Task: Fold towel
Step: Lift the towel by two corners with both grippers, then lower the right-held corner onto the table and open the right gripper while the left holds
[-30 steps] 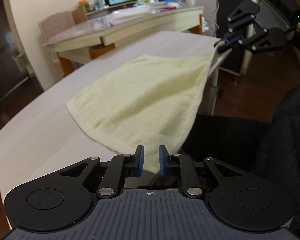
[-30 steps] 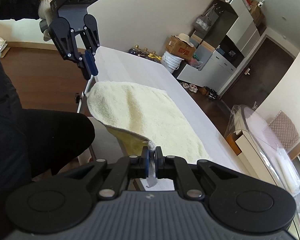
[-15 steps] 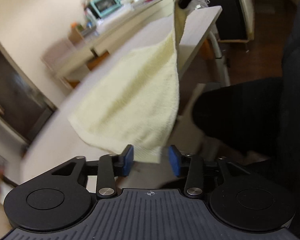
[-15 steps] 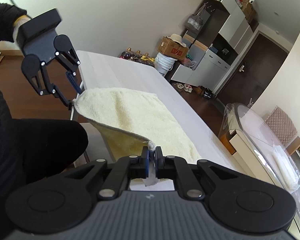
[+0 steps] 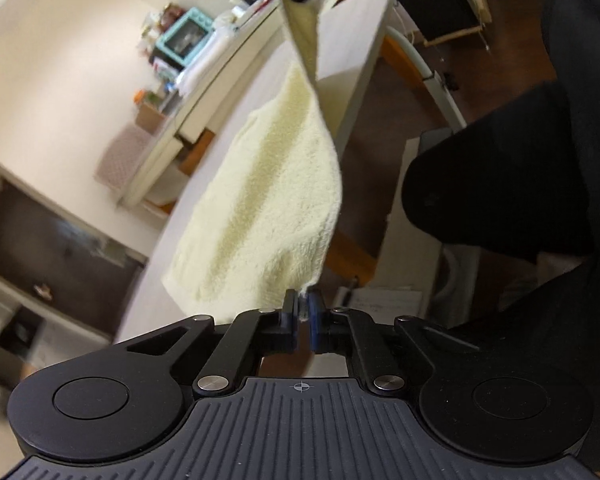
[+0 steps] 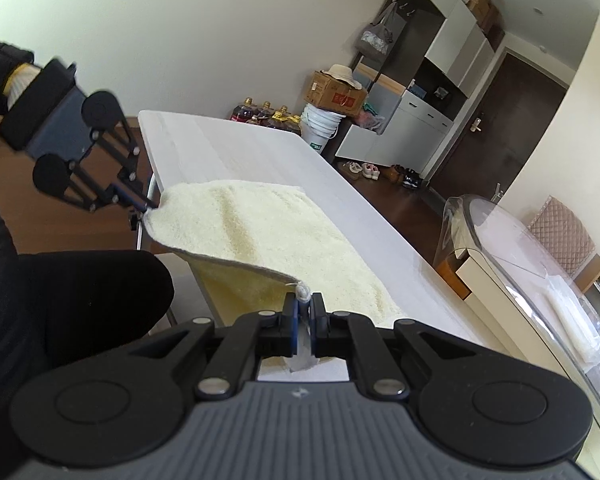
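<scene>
Left wrist view: the left gripper (image 5: 303, 312) was clamped on one corner of the pale yellow terry towel (image 5: 272, 204), the right gripper (image 6: 304, 312) on the other. The towel was draped over the white table's (image 6: 260, 152) near edge.

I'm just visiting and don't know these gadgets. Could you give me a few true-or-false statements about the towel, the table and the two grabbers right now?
1. The pale yellow terry towel lies partly on the long white table. True.
2. The right gripper has its jaws wide open with nothing between them. False: they are shut on a towel corner.
3. The left gripper has pinched another towel corner. True.
4. The towel is already folded into a neat square. False: it is a single layer, lifted along its near edge.
5. A red towel hangs over the table's far end. False: only the yellow towel is there.
</scene>
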Tool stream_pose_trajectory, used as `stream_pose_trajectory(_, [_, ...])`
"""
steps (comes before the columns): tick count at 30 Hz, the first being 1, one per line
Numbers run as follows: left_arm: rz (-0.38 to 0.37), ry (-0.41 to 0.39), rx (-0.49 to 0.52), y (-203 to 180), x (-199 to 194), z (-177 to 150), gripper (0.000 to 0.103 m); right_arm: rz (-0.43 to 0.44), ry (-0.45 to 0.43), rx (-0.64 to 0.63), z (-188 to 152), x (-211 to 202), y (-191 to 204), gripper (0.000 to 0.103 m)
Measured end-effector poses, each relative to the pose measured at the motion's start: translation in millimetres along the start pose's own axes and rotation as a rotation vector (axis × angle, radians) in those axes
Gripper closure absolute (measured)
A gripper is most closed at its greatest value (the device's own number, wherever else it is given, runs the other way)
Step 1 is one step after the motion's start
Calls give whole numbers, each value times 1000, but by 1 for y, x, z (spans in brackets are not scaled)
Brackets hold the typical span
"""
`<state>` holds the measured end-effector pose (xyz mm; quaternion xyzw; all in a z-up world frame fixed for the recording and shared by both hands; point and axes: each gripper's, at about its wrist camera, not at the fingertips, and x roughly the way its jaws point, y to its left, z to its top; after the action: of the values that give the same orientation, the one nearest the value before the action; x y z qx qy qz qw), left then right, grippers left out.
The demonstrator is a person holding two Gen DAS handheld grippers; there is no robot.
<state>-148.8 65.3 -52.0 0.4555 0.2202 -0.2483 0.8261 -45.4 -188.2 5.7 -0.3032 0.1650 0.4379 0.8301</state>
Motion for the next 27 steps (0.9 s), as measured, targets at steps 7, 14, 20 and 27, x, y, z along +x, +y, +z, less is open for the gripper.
stream_pose_trajectory(7, [-94,-63,-332,55,-21,-10,98,-13,-11,-146,21,13,-13,97])
stream_pose_trajectory(14, [-130,-53,-464,66,-24,-24,98,128,8,-291,67,64,-44,97])
stream_pose_trajectory(20, [-141,-62,-572,66,-15,-34,98,232,58,-398,102,119,-54,97])
stream_pose_trajectory(27, [-171,-62,-655,69,-11,-47,98,320,97,-455,128,177,-57,97])
